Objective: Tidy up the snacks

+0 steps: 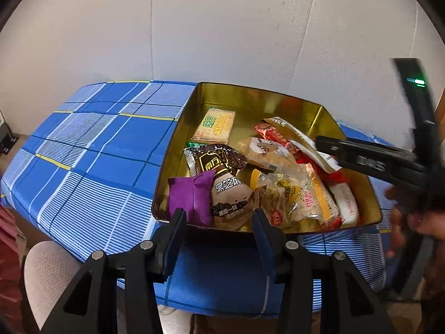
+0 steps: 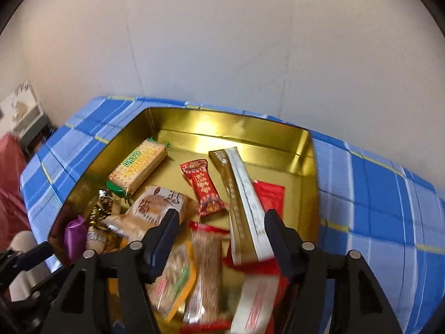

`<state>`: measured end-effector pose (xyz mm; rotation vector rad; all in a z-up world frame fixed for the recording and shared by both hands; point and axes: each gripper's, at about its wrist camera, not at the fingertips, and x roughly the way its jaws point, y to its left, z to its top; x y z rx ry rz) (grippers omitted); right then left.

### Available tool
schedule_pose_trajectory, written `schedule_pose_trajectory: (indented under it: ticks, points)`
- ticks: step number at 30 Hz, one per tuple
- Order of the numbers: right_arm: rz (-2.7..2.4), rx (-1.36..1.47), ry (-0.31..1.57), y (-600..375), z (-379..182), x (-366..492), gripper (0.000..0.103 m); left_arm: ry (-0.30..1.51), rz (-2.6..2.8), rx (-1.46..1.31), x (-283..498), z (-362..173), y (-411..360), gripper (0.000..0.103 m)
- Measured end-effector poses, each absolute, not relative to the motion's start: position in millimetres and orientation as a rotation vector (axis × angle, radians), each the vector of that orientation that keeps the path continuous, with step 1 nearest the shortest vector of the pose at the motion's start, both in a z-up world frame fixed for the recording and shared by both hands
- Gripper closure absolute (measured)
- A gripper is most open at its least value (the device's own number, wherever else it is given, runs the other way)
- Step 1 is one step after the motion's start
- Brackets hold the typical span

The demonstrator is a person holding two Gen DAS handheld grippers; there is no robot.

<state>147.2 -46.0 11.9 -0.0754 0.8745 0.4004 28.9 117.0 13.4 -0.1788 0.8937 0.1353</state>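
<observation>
While you are hovering both tools over the gold tin (image 2: 304,167) on the blue checked cloth (image 1: 91,150), your right gripper (image 2: 219,236) is standing with its jaws apart, nothing pinched between them. Just beneath it a long gold-and-white packet (image 2: 242,197) is lying loose on the heap, beside a red wrapped sweet (image 2: 204,188). Your left gripper (image 1: 219,232) is hanging half open at the tin's near rim, gripping nothing, above a purple pouch (image 1: 192,197) and a brown sesame packet (image 1: 228,192). A cracker pack (image 1: 215,126) is resting alone toward the far wall.
</observation>
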Motion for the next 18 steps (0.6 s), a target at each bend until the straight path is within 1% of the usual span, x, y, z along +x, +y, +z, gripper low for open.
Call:
schedule_pose_trajectory:
  ticks: [2, 7, 9, 11, 12, 13, 18]
  points:
    - [0.372, -0.043, 0.868, -54, 14, 134, 0.028, 0.908, 0.154, -0.158, 30, 13, 115, 0.053]
    - [0.278, -0.011, 0.842, -73, 18, 101, 0.026, 0.926, 0.176, -0.119, 30, 13, 113, 0.053]
    - [0.246, 0.004, 0.828, -78, 20, 89, 0.017, 0.915, 0.208, -0.079, 28, 14, 112, 0.053]
    - [0.212, 0.017, 0.796, -84, 23, 72, 0.005, 0.895, 0.233, -0.044, 25, 16, 112, 0.053]
    - [0.195, 0.014, 0.781, -85, 25, 66, 0.002, 0.884, 0.229, -0.038, 24, 18, 112, 0.053]
    - [0.179, 0.008, 0.766, -86, 26, 59, 0.000, 0.869, 0.224, -0.035, 21, 20, 111, 0.053]
    - [0.137, 0.001, 0.746, -87, 28, 36, 0.000, 0.813, 0.214, -0.013, 8, 30, 101, 0.053]
